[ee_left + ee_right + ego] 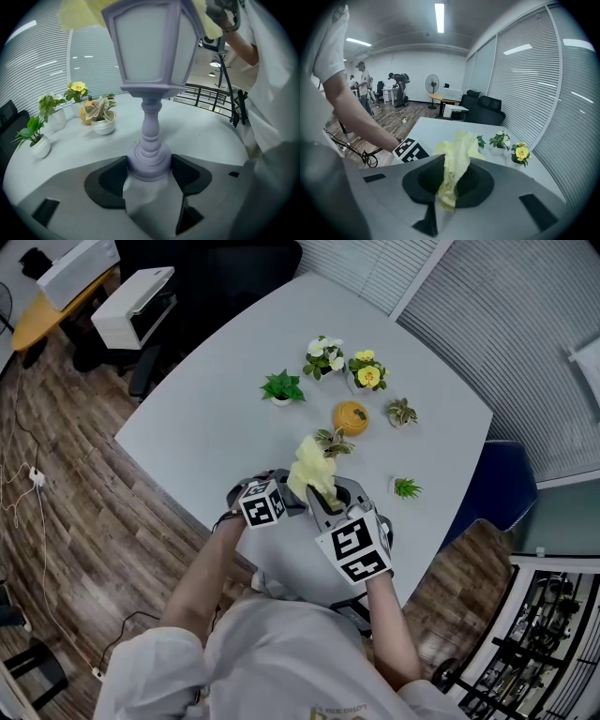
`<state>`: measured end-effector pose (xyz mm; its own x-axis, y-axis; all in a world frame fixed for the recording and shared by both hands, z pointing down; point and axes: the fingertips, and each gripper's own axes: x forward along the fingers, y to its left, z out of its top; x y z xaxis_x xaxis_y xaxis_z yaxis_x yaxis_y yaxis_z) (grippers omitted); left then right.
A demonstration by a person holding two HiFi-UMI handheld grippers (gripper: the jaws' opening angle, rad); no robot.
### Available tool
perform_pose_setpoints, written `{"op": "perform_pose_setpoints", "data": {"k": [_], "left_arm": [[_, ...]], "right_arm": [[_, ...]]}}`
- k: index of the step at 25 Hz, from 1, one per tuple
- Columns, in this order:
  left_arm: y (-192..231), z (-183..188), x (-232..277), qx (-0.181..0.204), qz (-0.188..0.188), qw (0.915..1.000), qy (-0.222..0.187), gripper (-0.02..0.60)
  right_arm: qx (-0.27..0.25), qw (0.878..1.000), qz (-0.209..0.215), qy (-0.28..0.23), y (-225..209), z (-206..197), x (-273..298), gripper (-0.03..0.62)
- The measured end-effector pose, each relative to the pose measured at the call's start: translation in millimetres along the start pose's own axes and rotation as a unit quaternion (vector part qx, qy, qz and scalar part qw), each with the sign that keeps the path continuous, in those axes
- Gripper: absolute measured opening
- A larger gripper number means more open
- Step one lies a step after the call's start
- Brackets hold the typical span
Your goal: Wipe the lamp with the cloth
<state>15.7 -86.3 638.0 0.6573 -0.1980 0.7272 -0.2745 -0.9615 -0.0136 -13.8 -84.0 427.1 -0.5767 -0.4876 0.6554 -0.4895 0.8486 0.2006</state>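
This looks like an office. It is a big room with a wood floor [56, 521] and long lights [439, 11] on the ceiling. Blinds [525, 84] cover the tall windows. There is a grey desk [206, 427], a black sofa [483, 108], a standing fan [432, 84] and a white printer [136, 306]. People [362, 86] stand far back, and cables [37, 479] lie on the floor.
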Motion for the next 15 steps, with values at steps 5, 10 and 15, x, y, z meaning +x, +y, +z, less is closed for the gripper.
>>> {"op": "perform_pose_setpoints", "data": {"k": [5,10,15], "left_arm": [[0,1,0,0.0,0.0,1.0,-0.001,0.307],[-1,1,0,0.0,-0.001,1.0,-0.001,0.305],[0,0,1,0.0,0.0,1.0,-0.001,0.307]], "right_arm": [[0.009,1.0,0.001,-0.009,2,-5,-3,0.051],[0.028,0.999,0.012,-0.011,10,-13,-5,0.051],[0.046,0.999,0.016,-0.015,10,-20,-5,0.051]]}}
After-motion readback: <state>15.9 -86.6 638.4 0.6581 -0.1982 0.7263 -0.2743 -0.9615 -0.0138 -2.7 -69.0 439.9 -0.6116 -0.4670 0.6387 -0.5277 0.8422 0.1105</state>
